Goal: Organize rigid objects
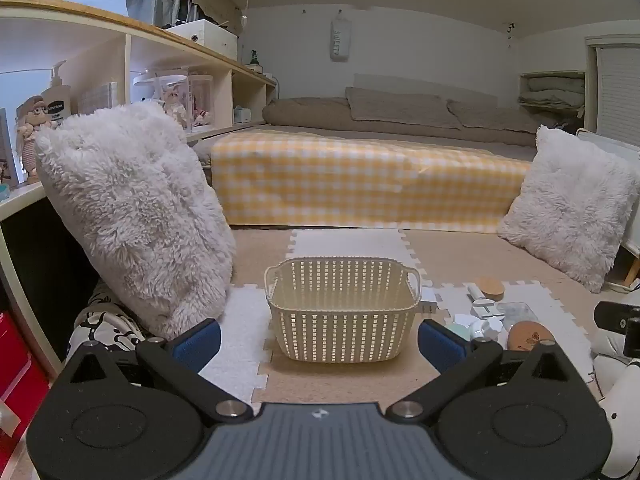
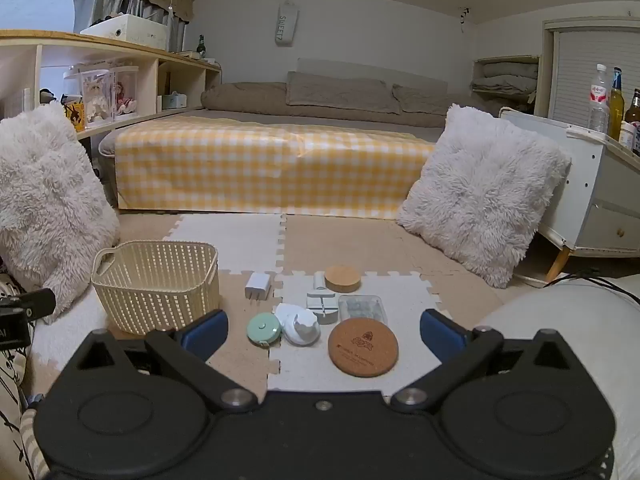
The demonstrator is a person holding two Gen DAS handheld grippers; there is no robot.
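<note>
Both our grippers are hanging with jaws spread wide, gripping nothing. We are seeing the cork coaster [image 2: 363, 347] lying between the right gripper [image 2: 324, 330] jaws, the mint tape measure [image 2: 263, 330] just inside its left jaw. Our left gripper [image 1: 320, 338] jaws are framing the basket [image 1: 342, 308] ahead.

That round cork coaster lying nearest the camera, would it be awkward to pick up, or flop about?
The cork coaster looks like a thin, stiff disc, so it probably stays flat when lifted. Being cork, it is likely light and grippy rather than slippery. It lies flat on the foam mat, so getting a finger under its edge may be the tricky part.
</note>
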